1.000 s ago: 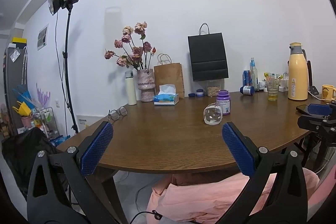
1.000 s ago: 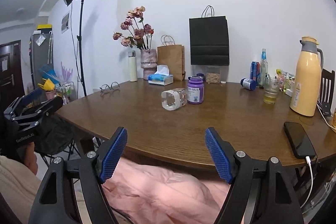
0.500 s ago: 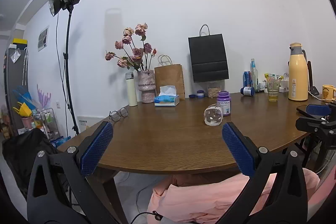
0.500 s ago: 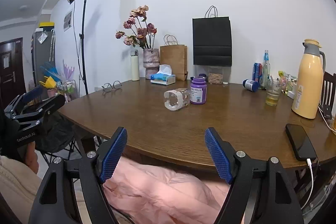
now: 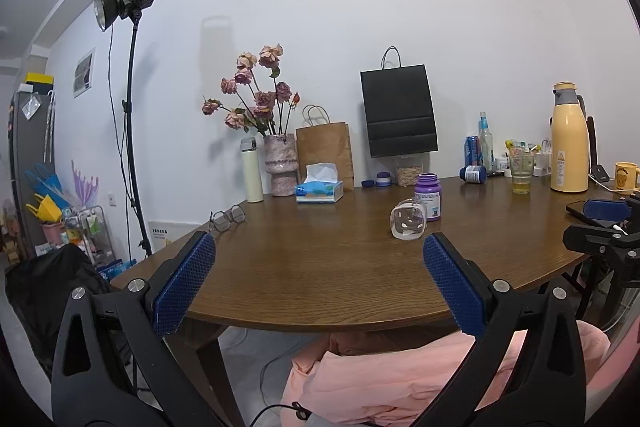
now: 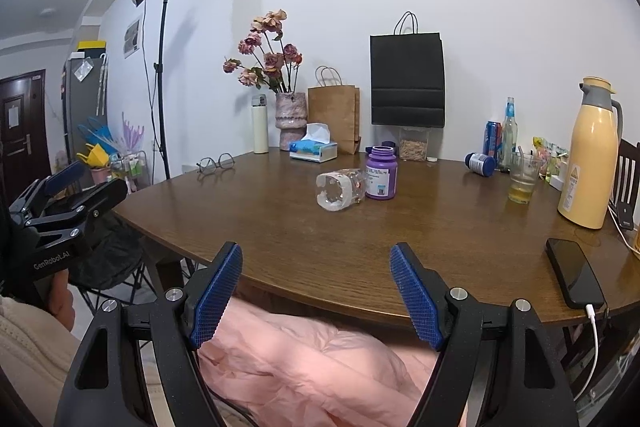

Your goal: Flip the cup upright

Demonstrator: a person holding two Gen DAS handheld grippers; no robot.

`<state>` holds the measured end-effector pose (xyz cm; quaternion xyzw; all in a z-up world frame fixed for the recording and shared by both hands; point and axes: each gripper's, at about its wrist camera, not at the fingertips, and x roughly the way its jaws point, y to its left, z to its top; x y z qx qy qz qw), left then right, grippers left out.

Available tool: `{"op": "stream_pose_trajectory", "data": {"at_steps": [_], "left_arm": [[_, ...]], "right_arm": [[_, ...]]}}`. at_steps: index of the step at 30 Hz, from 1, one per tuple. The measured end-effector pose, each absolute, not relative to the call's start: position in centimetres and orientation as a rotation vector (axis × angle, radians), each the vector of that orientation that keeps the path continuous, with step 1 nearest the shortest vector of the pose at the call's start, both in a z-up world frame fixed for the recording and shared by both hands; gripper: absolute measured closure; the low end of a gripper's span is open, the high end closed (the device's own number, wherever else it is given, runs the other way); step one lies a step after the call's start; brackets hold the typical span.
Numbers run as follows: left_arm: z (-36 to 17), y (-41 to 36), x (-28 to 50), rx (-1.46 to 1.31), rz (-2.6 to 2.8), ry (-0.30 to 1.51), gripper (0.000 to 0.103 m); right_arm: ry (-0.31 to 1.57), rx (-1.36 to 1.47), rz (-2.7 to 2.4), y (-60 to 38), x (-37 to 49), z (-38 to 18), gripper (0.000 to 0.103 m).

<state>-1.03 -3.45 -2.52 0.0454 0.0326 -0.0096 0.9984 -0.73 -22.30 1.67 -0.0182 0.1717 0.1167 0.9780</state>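
Observation:
A clear glass cup (image 5: 408, 222) (image 6: 340, 189) lies on its side on the round wooden table (image 5: 320, 267) (image 6: 320, 239), its mouth turned toward me, touching a purple jar (image 5: 428, 195) (image 6: 381, 178). My left gripper (image 5: 320, 285) hangs open at the table's near edge, well short of the cup, nothing between its blue pads. My right gripper (image 6: 316, 293) is open too, just before the table edge, empty. Each gripper shows at the side of the other's view.
A black phone (image 6: 574, 279) on a charging cable lies near the right edge. A yellow thermos (image 6: 592, 155), a glass with yellow liquid (image 6: 522, 181), cans and bottles stand at the back right. Tissue box (image 6: 314, 149), vase of flowers (image 6: 290, 119), paper bags and glasses (image 6: 216, 165) are behind.
Both views have shifted slightly closer to the table and a little higher. The cup has not moved. Both grippers stay open.

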Motion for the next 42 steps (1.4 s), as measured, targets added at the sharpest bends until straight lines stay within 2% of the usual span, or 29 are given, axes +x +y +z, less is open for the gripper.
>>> {"op": "stream_pose_trajectory", "data": {"at_steps": [42], "left_arm": [[-2.25, -3.57, -0.99, 0.086, 0.009, 0.055, 0.0]], "right_arm": [[0.359, -0.024, 0.249, -22.16, -0.57, 1.76, 0.022]]}}
